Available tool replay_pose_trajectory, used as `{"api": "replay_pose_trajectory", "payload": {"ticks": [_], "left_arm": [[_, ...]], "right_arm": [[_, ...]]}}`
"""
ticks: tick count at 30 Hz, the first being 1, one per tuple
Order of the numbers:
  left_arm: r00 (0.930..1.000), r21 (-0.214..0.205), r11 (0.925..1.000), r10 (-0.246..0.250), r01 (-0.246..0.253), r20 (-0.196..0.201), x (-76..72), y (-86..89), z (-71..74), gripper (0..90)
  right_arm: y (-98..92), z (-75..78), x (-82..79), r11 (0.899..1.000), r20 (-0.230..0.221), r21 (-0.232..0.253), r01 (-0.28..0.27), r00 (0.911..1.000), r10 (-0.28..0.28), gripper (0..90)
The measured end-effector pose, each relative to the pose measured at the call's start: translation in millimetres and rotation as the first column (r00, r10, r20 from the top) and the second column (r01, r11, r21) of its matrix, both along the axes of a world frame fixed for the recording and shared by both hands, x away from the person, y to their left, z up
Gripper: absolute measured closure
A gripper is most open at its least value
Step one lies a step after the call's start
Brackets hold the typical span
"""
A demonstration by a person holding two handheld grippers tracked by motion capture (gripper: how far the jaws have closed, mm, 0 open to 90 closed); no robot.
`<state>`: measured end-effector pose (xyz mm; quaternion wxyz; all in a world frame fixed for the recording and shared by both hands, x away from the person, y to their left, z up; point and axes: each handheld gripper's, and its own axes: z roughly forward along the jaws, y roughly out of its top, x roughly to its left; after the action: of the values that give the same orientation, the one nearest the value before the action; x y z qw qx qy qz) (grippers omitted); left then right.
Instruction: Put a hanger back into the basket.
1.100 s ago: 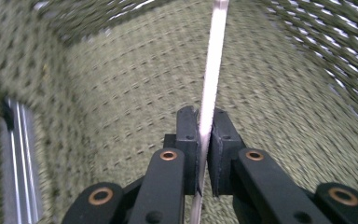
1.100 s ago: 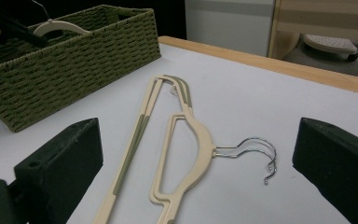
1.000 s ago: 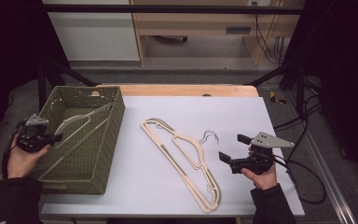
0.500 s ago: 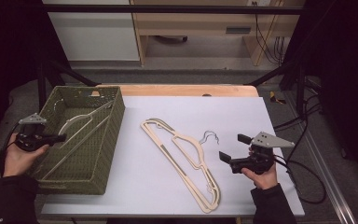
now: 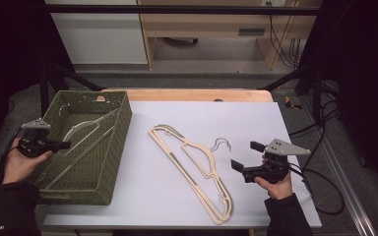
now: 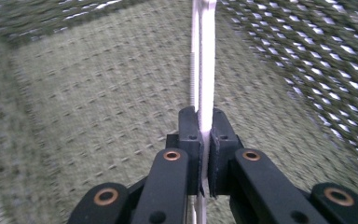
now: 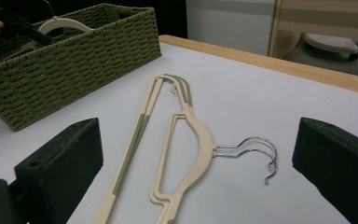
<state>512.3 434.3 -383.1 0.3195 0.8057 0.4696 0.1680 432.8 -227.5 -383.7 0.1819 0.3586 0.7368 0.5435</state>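
The white table (image 5: pixel 187 113) carries a green woven basket (image 5: pixel 106 162) along its left edge, reaching down to the near left corner. Inside the basket a cream hanger (image 5: pixel 81 130) leans at a slant, its far end up near the back right rim. Out on the open top, a stack of cream hangers (image 5: pixel 192 169) lies flat in the middle, running on a diagonal from mid-table toward the near edge, with metal hooks (image 5: pixel 222 143) pointing to the right edge. The left gripper (image 5: pixel 61 145) reaches over the basket's left rim and its jaws are clamped tight on the leaning hanger's thin bar. The right gripper (image 5: pixel 246 155) hovers near the right edge just beside the hooks, its jaws spread wide with nothing between them.
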Motion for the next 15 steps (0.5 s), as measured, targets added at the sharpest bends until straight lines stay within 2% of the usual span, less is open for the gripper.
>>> {"api": "replay_pose_trajectory", "payload": {"ticks": [4, 5, 6, 7, 8, 9, 11, 14, 15], "left_arm": [[0.9951, 0.033, 0.9946, 0.099, -0.098, -0.004, 7.6, 3.9, -2.6, 83.9], [0.9885, 0.040, 0.9879, 0.151, -0.150, -0.013, 11.1, 4.1, -3.7, 82.9], [0.9885, 0.040, 0.9879, 0.151, -0.150, -0.013, 11.1, 4.1, -3.7, 82.3], [0.9815, 0.067, 0.9798, 0.190, -0.188, -0.023, 14.0, 5.1, -5.7, 81.7], [0.9815, 0.067, 0.9798, 0.190, -0.188, -0.023, 14.0, 5.1, -5.7, 81.2], [0.9762, 0.063, 0.9750, 0.215, -0.213, -0.027, 15.0, 5.1, -7.4, 81.2], [0.9701, 0.072, 0.9688, 0.240, -0.237, -0.035, 16.4, 5.7, -9.4, 80.4], [0.9648, 0.114, 0.9618, 0.256, -0.249, -0.057, 18.6, 5.5, -12.9, 76.1], [0.9600, 0.128, 0.9565, 0.272, -0.262, -0.067, 19.5, 5.2, -14.9, 72.1]], "right_arm": [[0.4, -0.4, 0.2, 1.000, -0.002, -0.004, 0.000, 1.0000, 0.000, 2.3], [1.2, -0.9, 0.5, 1.000, -0.003, -0.005, 0.001, 1.0000, -0.001, 2.3], [1.2, -0.9, 0.5, 1.000, -0.003, -0.005, 0.001, 1.0000, -0.001, 2.3], [0.9, -1.2, 0.9, 1.000, -0.002, -0.011, -0.002, 1.0000, 0.002, 2.3], [0.9, -1.2, 0.9, 1.000, -0.002, -0.011, -0.002, 1.0000, 0.002, 2.3], [1.0, -1.2, 0.9, 1.000, -0.002, -0.012, -0.002, 1.0000, 0.002, 2.3], [0.9, -1.2, 0.8, 1.000, -0.002, -0.011, -0.003, 1.0000, 0.003, 2.3], [1.2, -0.9, 0.5, 1.000, -0.003, -0.004, 0.001, 1.0000, -0.001, 2.3], [1.2, -0.9, 0.6, 1.000, -0.003, -0.004, 0.000, 1.0000, 0.000, 2.3]]}}
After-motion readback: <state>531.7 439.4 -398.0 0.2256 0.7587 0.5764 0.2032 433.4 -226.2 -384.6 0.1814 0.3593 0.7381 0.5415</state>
